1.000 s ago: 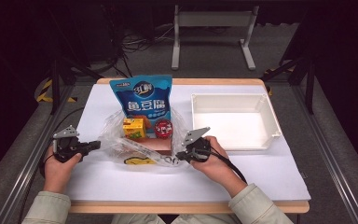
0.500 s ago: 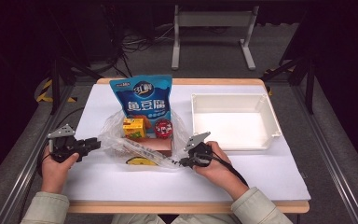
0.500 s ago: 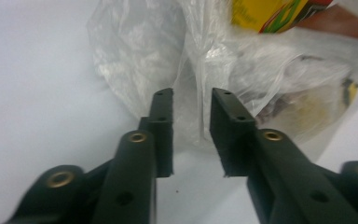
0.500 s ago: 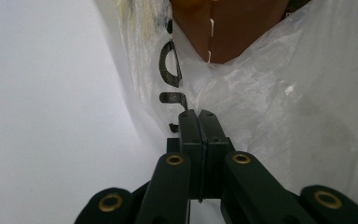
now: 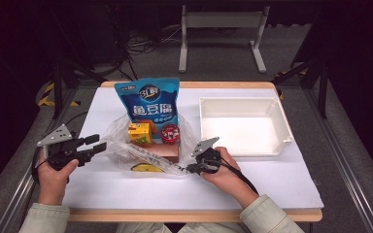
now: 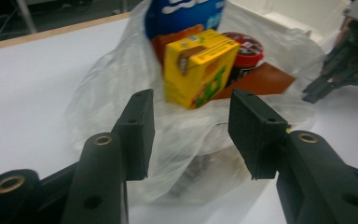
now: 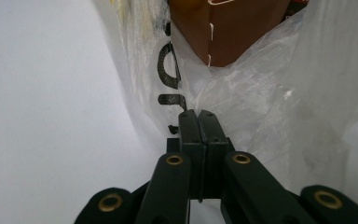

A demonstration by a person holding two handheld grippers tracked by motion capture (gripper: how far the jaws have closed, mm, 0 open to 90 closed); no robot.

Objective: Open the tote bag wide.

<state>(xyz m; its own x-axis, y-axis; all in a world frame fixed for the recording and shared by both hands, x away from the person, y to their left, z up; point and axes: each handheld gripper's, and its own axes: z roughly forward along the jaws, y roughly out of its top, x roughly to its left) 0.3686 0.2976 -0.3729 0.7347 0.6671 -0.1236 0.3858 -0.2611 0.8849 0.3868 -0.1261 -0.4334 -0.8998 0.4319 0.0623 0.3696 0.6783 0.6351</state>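
A clear plastic bag (image 5: pixel 115 137) lies mid-table. It holds a blue snack pouch (image 5: pixel 148 104), a yellow carton (image 5: pixel 139 133), a red-lidded can (image 5: pixel 170 133) and a brown box (image 5: pixel 162 151). My left gripper (image 5: pixel 99 142) hovers just off the bag's left edge. Its jaws have just been opening and now stand apart in the left gripper view (image 6: pixel 191 98), with nothing pressed between them; the bag (image 6: pixel 112 84) and carton (image 6: pixel 198 70) lie beyond. My right gripper (image 5: pixel 190 169) is shut on the bag's front right edge, and its pads (image 7: pixel 189 122) pinch the film (image 7: pixel 270 102).
A white, empty tray (image 5: pixel 238 100) stands at the right of the table. The white mat (image 5: pixel 175 191) stretches toward the wooden front edge. A small yellow item (image 5: pixel 143 168) lies under the bag's front. Dark floor and metal frames surround the table.
The left gripper's jaws, shut at the bag's left edge before, now stand apart, and that hand has lifted slightly. The right gripper has stayed put, still shut.
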